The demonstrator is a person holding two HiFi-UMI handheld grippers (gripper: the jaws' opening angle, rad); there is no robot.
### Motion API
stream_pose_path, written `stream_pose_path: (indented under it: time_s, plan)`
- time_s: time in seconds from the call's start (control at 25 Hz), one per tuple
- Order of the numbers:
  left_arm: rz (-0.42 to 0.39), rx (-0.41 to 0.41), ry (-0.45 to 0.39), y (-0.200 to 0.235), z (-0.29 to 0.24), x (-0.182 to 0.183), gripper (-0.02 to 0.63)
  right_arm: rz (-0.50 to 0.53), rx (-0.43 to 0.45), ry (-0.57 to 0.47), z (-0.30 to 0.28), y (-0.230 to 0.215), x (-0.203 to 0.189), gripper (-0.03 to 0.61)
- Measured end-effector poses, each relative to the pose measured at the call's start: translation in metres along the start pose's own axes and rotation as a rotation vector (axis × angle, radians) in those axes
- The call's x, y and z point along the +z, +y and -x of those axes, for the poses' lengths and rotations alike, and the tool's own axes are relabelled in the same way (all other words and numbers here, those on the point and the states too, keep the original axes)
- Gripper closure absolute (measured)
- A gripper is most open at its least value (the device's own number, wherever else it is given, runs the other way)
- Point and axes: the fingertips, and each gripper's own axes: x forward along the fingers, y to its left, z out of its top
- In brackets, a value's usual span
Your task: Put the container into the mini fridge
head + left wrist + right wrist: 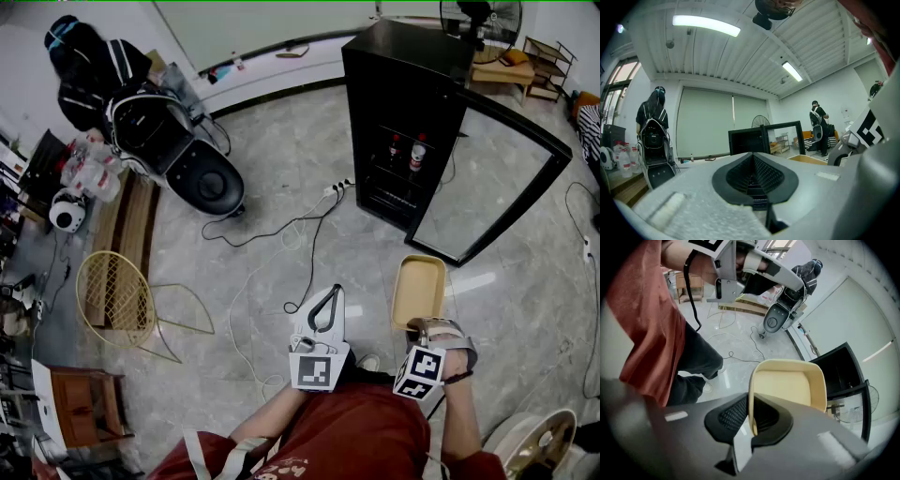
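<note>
The right gripper (427, 326) sits at the lower right of the head view, angled steeply down. Its jaws are clamped on the near rim of the cream container (419, 289), which juts forward above the grey floor (281, 169). In the right gripper view the rim is pinched between the 2 black pads (729, 416), and the empty container (790, 385) fills the middle of the frame.

The left gripper (332, 292) is held level at the lower centre, just left of the right one. Its jaws are pressed together with nothing between them.

The black mini fridge (403, 84) stands at the upper right, well apart from the container. Its glass door (487, 178) is swung open toward the right, and 2 bottles (405, 150) show on a shelf inside.

A scooter (178, 150) and a person in black (84, 66) are at the upper left. A yellow wire chair (117, 291) stands at the left.
</note>
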Motion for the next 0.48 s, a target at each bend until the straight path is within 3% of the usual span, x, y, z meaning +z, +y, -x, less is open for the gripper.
stream_pose_path:
  time_s: [0.48]
  plan:
    - [0.007, 0.012, 0.029, -0.0024, -0.0080, -0.0046, 0.609, -0.003, 0.021, -0.018, -0.0092, -0.0070, -0.0025, 0.561]
